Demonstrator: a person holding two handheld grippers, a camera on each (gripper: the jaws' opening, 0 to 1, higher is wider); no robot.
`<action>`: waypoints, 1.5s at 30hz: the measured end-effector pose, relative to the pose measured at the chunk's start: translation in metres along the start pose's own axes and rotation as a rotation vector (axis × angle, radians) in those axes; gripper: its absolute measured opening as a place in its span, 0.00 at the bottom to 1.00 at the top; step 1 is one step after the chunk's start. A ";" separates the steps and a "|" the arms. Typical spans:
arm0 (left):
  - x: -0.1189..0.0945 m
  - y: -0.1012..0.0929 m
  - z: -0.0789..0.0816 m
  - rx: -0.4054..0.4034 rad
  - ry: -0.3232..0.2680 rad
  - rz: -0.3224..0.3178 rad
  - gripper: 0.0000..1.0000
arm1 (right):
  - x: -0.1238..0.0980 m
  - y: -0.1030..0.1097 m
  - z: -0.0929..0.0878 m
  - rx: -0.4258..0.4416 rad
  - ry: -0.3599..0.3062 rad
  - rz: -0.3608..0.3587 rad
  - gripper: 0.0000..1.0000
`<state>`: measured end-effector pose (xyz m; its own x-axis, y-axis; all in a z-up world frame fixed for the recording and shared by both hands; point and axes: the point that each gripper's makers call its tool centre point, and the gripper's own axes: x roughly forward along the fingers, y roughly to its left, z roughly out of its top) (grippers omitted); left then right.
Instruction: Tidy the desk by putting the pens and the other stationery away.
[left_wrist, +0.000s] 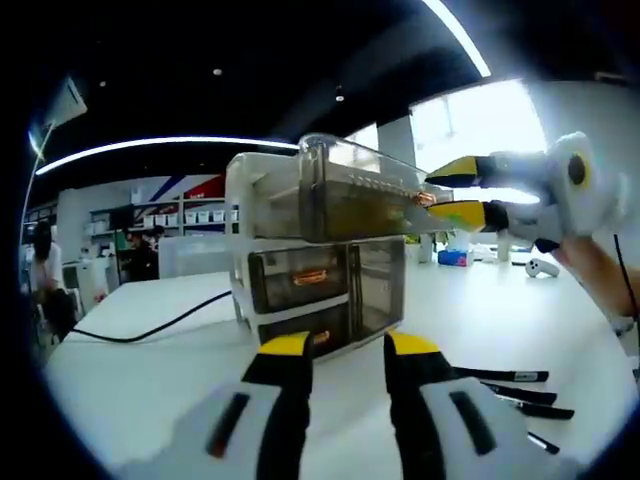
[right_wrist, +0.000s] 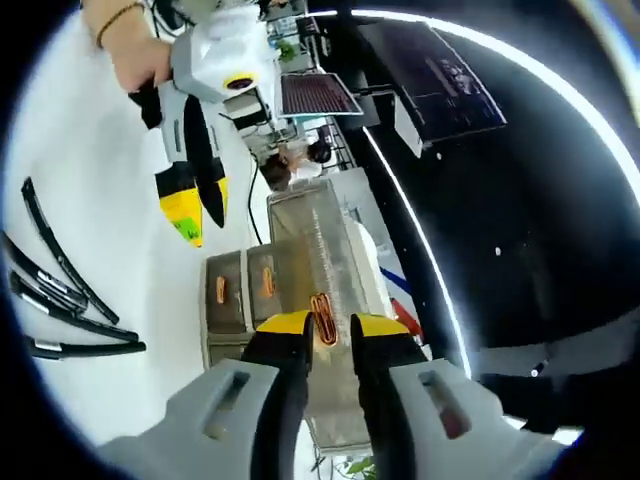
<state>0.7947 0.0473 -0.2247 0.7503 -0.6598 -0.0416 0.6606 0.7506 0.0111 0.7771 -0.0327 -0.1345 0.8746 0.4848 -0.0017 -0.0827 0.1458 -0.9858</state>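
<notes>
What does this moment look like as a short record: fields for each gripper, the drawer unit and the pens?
left gripper: jaws apart, holding nothing, pointed at the drawer unit's lower front
right gripper: jaws at the copper handle of the top drawer; grip uncertain
drawer unit: clear, on the white desk; top drawer pulled out, lower two shut
pens: black, loose on the desk beside the unit

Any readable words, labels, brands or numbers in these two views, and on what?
None can be read.
Wall banner behind the shelves: red and blue shapes, too blurred.
Hanging screen: faint marks, too small.
Drawer unit, its pulled-out top drawer and the pens: no legible print.
</notes>
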 end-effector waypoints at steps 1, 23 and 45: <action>0.000 0.000 0.000 0.000 0.003 0.001 0.29 | 0.002 0.002 0.000 -0.022 0.004 0.005 0.18; -0.001 0.005 -0.002 -0.017 0.016 0.018 0.28 | 0.009 -0.004 -0.005 -0.035 0.046 0.016 0.12; -0.002 0.003 0.001 -0.011 0.010 0.012 0.27 | 0.053 -0.006 -0.027 0.123 0.060 0.062 0.13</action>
<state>0.7952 0.0509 -0.2234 0.7578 -0.6505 -0.0516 0.6514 0.7588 0.0009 0.8369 -0.0311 -0.1327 0.8928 0.4441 -0.0752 -0.1917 0.2236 -0.9557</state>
